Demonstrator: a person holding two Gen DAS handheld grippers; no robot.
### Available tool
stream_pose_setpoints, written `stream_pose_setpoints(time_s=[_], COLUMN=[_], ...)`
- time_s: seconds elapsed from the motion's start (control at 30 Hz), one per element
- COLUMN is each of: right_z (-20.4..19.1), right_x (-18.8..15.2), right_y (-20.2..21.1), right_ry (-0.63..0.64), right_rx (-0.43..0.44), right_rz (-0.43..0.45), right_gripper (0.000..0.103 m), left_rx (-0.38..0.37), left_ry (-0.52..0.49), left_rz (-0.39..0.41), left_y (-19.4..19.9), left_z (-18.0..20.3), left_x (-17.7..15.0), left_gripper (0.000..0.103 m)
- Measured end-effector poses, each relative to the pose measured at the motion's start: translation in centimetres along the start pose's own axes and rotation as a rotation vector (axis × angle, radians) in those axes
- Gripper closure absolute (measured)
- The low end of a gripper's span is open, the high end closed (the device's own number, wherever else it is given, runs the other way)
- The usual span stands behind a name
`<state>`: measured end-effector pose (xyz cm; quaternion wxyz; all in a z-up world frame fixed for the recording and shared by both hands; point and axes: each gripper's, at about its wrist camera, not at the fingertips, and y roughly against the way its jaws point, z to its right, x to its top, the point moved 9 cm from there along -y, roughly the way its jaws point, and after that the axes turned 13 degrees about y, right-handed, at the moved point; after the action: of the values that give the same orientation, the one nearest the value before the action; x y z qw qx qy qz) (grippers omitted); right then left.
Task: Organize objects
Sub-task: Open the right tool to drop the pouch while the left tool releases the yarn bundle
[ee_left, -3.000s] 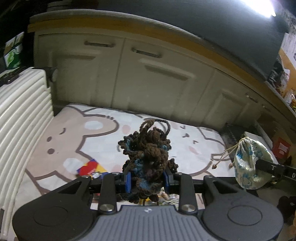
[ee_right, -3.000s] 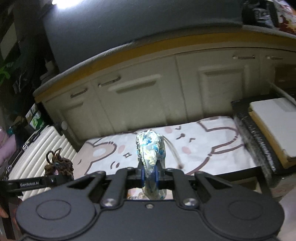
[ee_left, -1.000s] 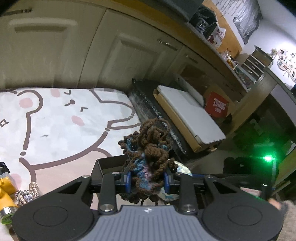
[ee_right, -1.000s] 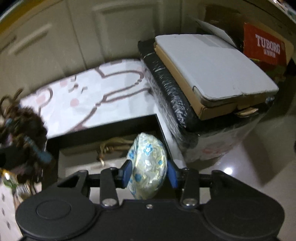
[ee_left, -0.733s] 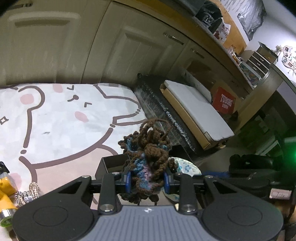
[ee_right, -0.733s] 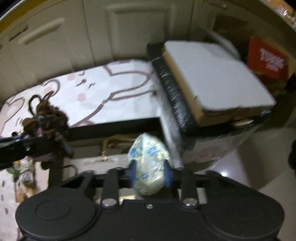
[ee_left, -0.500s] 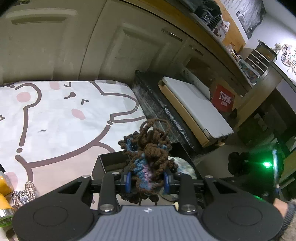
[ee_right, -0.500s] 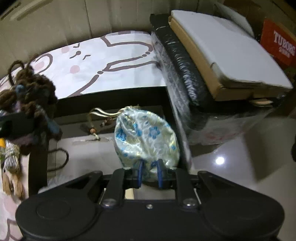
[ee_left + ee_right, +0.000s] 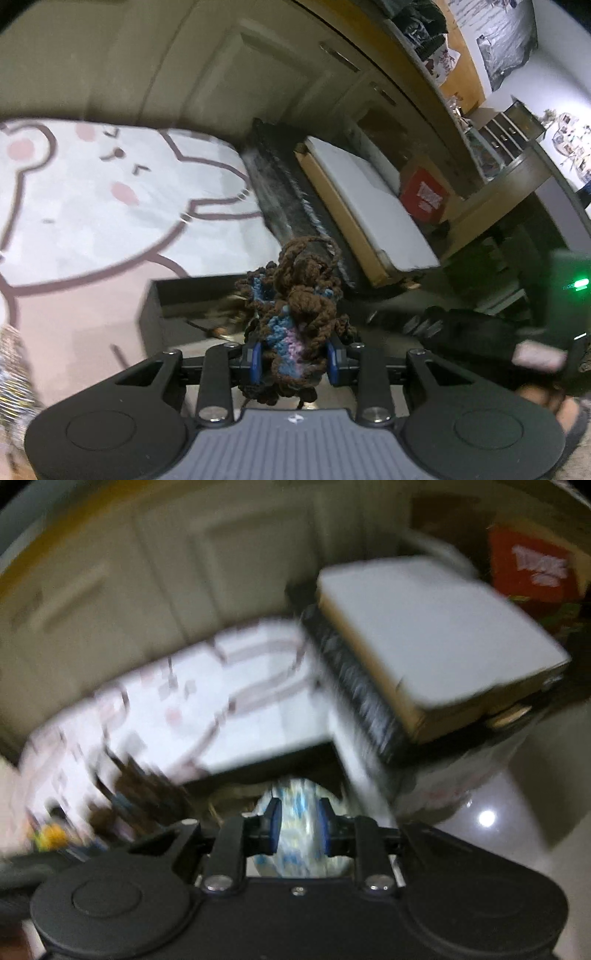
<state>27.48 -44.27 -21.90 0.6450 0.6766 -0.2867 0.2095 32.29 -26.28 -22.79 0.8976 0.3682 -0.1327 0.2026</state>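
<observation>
My left gripper (image 9: 294, 360) is shut on a brown and blue crocheted yarn pouch (image 9: 295, 314) and holds it above a black open box (image 9: 159, 306) at the mat's near edge. In the blurred right wrist view, my right gripper (image 9: 298, 825) has its jaws apart around a floral drawstring bag (image 9: 295, 834) that sits in the black box (image 9: 295, 753). Whether the pads still touch the bag is unclear. The yarn pouch shows as a dark blur at the left in the right wrist view (image 9: 140, 786).
A bear-print mat (image 9: 92, 206) covers the floor before cream cabinets (image 9: 207, 74). A black wrapped bundle (image 9: 288, 206) with a white flat box (image 9: 369, 206) on it lies right of the mat. A red carton (image 9: 424, 195) stands behind. Small items (image 9: 51, 834) lie at the left.
The right jaws have spread from a pinch on the bag's neck, and the right view has swung up fast and blurred. My left gripper has shifted right over the box, still holding the pouch.
</observation>
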Motion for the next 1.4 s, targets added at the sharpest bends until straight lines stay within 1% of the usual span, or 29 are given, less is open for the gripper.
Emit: stream_pose_setpoints(time_s=[0.07,0.13,0.23,0.3,0.33,0.37,0.4,0.43,0.5,0.53,0.63,0.77,0.8,0.87,0.9,0.93,1.03,1.17,1.27,1.4], right_z=[0.4,0.5,0.3,0.3,0.3,0.3,0.4,0.4,0.4,0.4,0.2,0.0,-0.1,-0.2,-0.2,-0.2,-0.3,-0.7,-0.6,-0.6], right_x=[0.8,1.2,1.4,1.3,1.2,1.1,1.0,0.8,0.2,0.0,-1.0,-2.6,-3.0,-4.1,-4.7,-5.3,-6.3,-7.0,-6.8,-5.8], right_y=[1.4,2.3,2.9,3.1,3.2,3.1,3.1,3.0,2.7,2.4,1.4,-0.3,-0.8,-1.7,-2.3,-2.7,-3.3,-3.8,-3.5,-1.8], right_ry=[-0.017,-0.022,-0.008,0.001,0.005,0.007,0.010,0.012,0.019,0.022,0.028,0.023,0.025,0.039,0.051,0.066,0.102,0.154,0.141,0.108], right_rx=[-0.003,0.000,0.022,0.021,0.019,0.017,0.015,0.014,0.015,0.015,0.023,0.044,0.046,0.041,0.029,0.016,-0.021,-0.042,-0.044,-0.024], right_rz=[0.045,0.071,0.075,0.072,0.070,0.068,0.062,0.055,0.032,0.020,-0.034,-0.111,-0.133,-0.183,-0.216,-0.243,-0.288,-0.316,-0.309,-0.265], right_gripper=[0.080,0.080,0.080,0.080,0.080,0.080,0.080,0.080,0.080,0.080,0.080,0.084,0.085,0.087,0.088,0.090,0.091,0.091,0.091,0.090], left_rx=[-0.016,-0.022,-0.046,-0.082,-0.122,-0.155,-0.165,-0.136,-0.078,-0.055,-0.025,0.052,0.085,0.176,0.209,0.225,0.214,0.215,0.221,0.227], left_ry=[0.013,0.018,0.048,0.085,0.104,0.112,0.108,0.078,-0.001,-0.013,0.001,-0.069,-0.103,-0.211,-0.256,-0.284,-0.281,-0.289,-0.286,-0.278], left_rz=[-0.024,-0.049,-0.093,-0.130,-0.166,-0.207,-0.237,-0.245,-0.227,-0.222,-0.206,-0.185,-0.181,-0.164,-0.157,-0.160,-0.169,-0.142,-0.127,-0.093], left_y=[-0.9,-1.9,-3.5,-4.6,-5.3,-5.8,-6.3,-6.5,-6.6,-6.4,-5.7,-4.4,-4.1,-3.7,-3.4,-3.0,-2.2,-1.2,-0.5,0.8], left_z=[0.5,1.0,1.6,2.2,2.6,3.0,3.3,3.4,3.4,3.2,2.1,1.1,0.9,0.4,0.3,0.0,-0.2,0.0,0.0,-0.1], left_x=[-0.6,-1.3,-2.5,-3.4,-4.0,-4.6,-5.2,-5.7,-6.0,-5.8,-5.2,-4.3,-4.3,-4.3,-4.4,-4.5,-4.4,-3.9,-3.7,-2.9], left_gripper=[0.070,0.070,0.070,0.069,0.066,0.054,0.045,0.032,0.033,0.033,0.035,0.035,0.035,0.035,0.035,0.035,0.035,0.035,0.035,0.035])
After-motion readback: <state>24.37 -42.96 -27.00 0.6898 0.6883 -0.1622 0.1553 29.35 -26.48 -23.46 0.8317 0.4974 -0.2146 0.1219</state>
